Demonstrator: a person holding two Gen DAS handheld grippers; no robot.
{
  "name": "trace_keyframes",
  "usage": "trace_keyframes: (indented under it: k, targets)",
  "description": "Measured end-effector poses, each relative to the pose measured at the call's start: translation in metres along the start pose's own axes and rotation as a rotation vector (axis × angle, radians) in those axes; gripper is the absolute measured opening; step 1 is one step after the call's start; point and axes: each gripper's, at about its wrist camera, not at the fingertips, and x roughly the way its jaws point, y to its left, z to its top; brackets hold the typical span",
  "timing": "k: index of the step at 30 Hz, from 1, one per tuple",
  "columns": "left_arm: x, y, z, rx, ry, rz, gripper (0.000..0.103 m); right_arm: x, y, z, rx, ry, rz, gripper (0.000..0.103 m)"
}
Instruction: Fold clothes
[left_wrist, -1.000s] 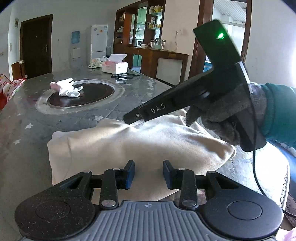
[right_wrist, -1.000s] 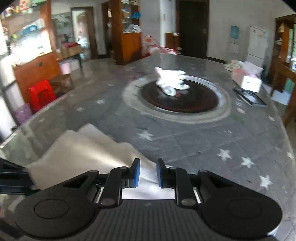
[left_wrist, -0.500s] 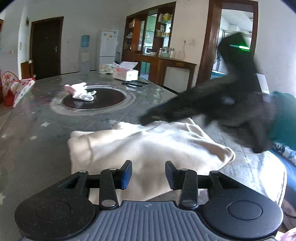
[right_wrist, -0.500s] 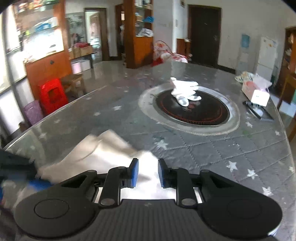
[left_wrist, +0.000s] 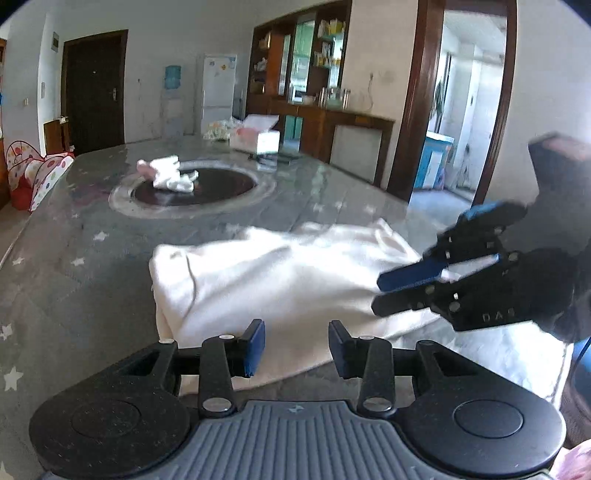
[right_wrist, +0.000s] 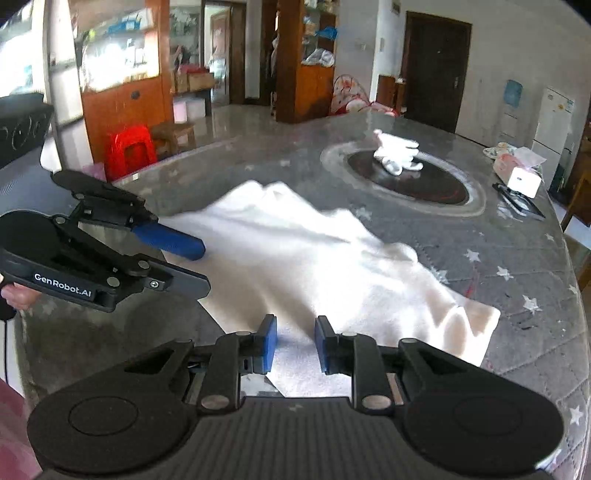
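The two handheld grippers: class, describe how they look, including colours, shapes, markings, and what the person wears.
Both grippers are matte black with round discs at each side, a grey ribbed centre plate and blue pads on the fingers. The left gripper bears white "GenRobot.AI" lettering. The right gripper shows "DAS" lettering. The hand holding the right one wears a dark knit glove.

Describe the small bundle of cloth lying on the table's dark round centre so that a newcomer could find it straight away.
Start at the big grey star-patterned table and find its dark round centre. The small white-and-pink bundle sits on that disc, crumpled and far smaller than the large cream garment spread near the edge.
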Motion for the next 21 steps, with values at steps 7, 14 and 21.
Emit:
trace_keyframes:
  k: [7,14,21]
  targets:
    - [0.016,0.032,0.001,-0.132,0.039,0.057,0.041,-0.004,-0.012,-0.011,0.046,0.024,-0.027,0.021]
    - [0.003,0.034,0.004,-0.18,0.027,0.05,0.047,-0.016,-0.012,-0.01,0.061,-0.008,-0.037,0.023]
    - [-0.006,0.029,0.004,-0.219,0.022,0.078,0.057,-0.026,-0.014,-0.02,0.11,-0.026,-0.062,0.034]
